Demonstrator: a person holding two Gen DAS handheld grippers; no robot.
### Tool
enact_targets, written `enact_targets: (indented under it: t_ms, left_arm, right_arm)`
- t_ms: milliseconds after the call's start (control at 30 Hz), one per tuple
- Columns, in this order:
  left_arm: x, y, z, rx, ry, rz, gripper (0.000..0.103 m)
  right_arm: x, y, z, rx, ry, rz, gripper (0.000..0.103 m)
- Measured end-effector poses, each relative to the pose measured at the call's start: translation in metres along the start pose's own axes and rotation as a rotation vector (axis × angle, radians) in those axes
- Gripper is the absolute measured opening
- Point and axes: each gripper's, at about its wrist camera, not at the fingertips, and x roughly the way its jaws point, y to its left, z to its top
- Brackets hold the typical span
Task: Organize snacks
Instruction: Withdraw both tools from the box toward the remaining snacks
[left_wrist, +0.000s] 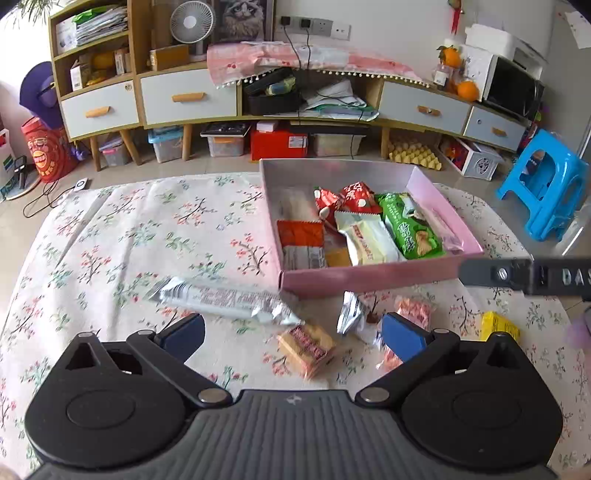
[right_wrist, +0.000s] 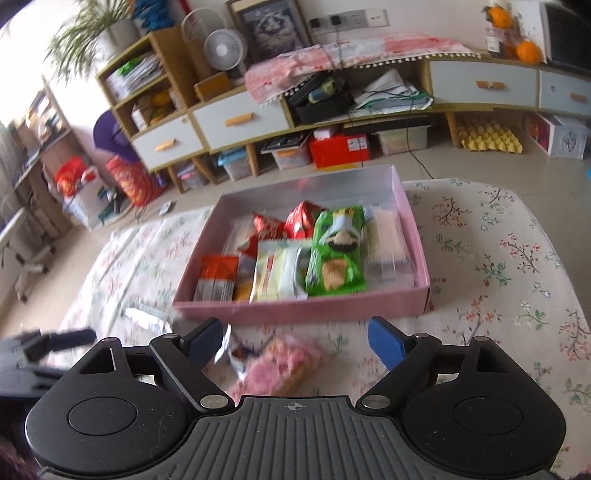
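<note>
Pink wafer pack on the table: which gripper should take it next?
Right. The right gripper is open with the pink wafer pack between its fingers; the left gripper frames a different biscuit pack.

The left gripper (left_wrist: 293, 334) hangs low and level with its jaws spread wide, nothing between the blue pads (left_wrist: 400, 338). The right gripper (right_wrist: 295, 341) is held the same way, jaws wide apart and empty, tipped slightly downward. From the left wrist camera, one dark finger of the right gripper reaches in from the right edge.
</note>
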Motion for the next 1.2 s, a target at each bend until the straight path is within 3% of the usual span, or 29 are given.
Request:
enact_targets:
  t_ms: [100, 533, 767, 933, 1100, 1200]
  left_arm:
    - [-0.006, 0.005, -0.009, 0.000, -0.017, 0.004, 0.102]
    - [-0.017, 0.042, -0.042, -0.031, -0.059, 0.052, 0.102]
    - [-0.013, 0.052, -0.063, -0.074, -0.070, 0.128, 0.102]
    - [-0.003, 0.054, -0.073, -0.108, -0.040, 0.169, 0.102]
    - [0.004, 0.052, -0.070, -0.087, -0.030, 0.177, 0.102]
    - [0.006, 0.054, -0.067, -0.026, -0.008, 0.141, 0.102]
  right_arm:
    - [-0.007, 0.007, -0.013, -0.058, 0.006, -0.016, 0.098]
    - [-0.011, 0.015, -0.068, -0.244, -0.023, -0.032, 0.098]
    - [-0.012, 0.028, -0.078, -0.308, -0.078, -0.032, 0.098]
    - [0.000, 0.044, -0.083, -0.354, -0.070, -0.024, 0.098]
    - [0.020, 0.056, -0.086, -0.377, -0.040, -0.031, 0.098]
    - [0.029, 0.060, -0.083, -0.363, -0.041, -0.027, 0.098]
